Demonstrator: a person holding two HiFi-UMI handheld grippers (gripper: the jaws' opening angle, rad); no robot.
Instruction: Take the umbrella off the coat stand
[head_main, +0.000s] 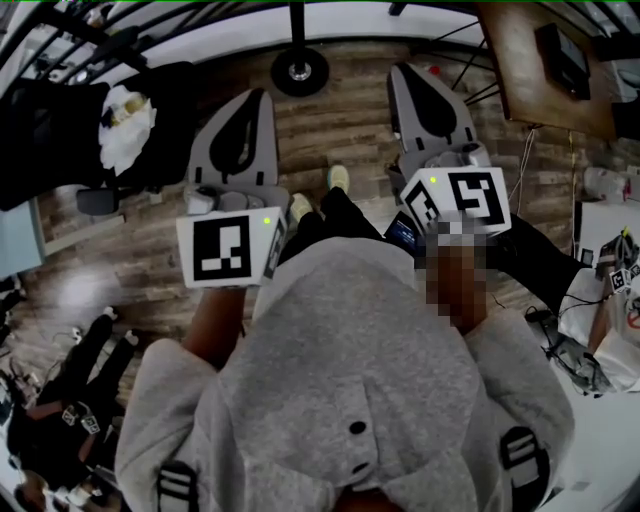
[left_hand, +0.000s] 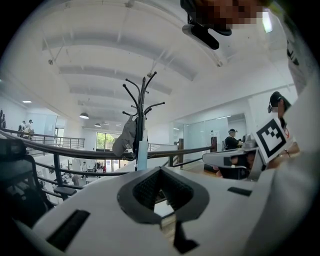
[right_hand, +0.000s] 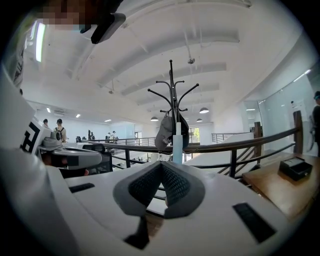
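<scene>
While both tools point ahead over wood floor (head_main: 150, 250), we note the following:
- Left tool (left_hand: 160, 172): jaws together, nothing between them.
- Right tool (right_hand: 161, 166): same, jaws together and empty.
- Past the tips, black coat stand (right_hand: 173, 95) stands upright, hooks curling out at top.
- Umbrella (right_hand: 177, 145): slim, pale, folded. It hangs upright against stand pole; lower end is hidden behind right tool.
- Grey cap (right_hand: 164, 131) hangs touching umbrella, on its left in right gripper view.
- Both tools are well apart from umbrella.
- Dark railing (right_hand: 240, 145) runs behind stand.
</scene>
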